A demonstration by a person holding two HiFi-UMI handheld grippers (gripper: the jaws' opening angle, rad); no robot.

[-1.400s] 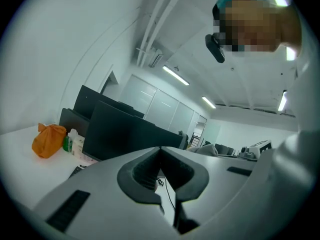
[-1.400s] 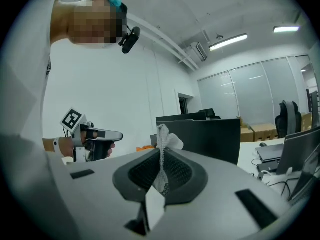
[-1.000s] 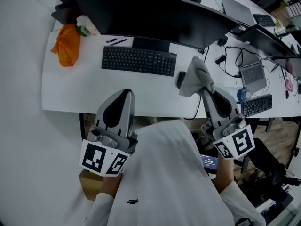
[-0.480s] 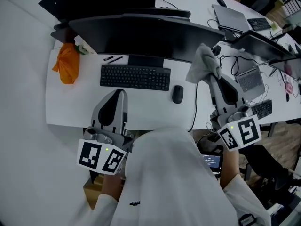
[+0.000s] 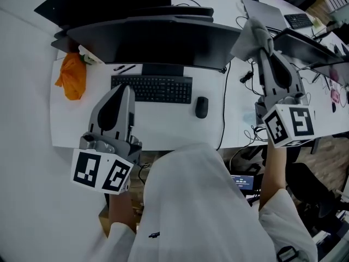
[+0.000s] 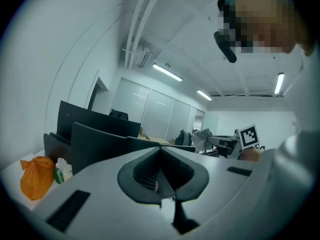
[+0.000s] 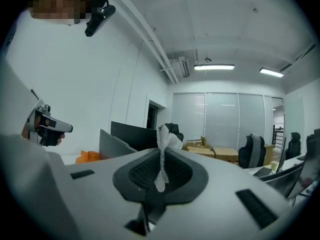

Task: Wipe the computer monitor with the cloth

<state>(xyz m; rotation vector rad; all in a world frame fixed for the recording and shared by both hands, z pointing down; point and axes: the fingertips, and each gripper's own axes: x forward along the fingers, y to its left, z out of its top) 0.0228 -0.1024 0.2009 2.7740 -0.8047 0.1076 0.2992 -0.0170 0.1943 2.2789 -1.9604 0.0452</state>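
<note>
Since the wipe turns on where the cloth lies from the screen, that relation is entered first: the cloth (image 5: 252, 33), a pale grey bunch, is held up at the right end of the monitor (image 5: 158, 41), just beside its upper corner; whether it touches the panel cannot be told. Monitor: wide, dark, curved, long axis running left to right across the worktop (image 5: 174, 125), so the screen extends leftward from the cloth. Right tongs (image 5: 263, 47): closed on the cloth, a fold of it pinched between the pads and standing up beyond the tips in the right gripper view; by far the nearer of the two to the monitor's right end. Left tongs (image 5: 122, 93): closed together with nothing between them, held low over the near edge of the worktop in front of the keyboard (image 5: 151, 89), well apart from the cloth. Mouse (image 5: 201, 107): right of the keyboard. Containers: one orange bag (image 5: 71, 76) at the left end of the worktop, bunched shut, contents not visible. Judgement: wiping not yet begun; the coming stroke would likely run leftward along the screen.
</note>
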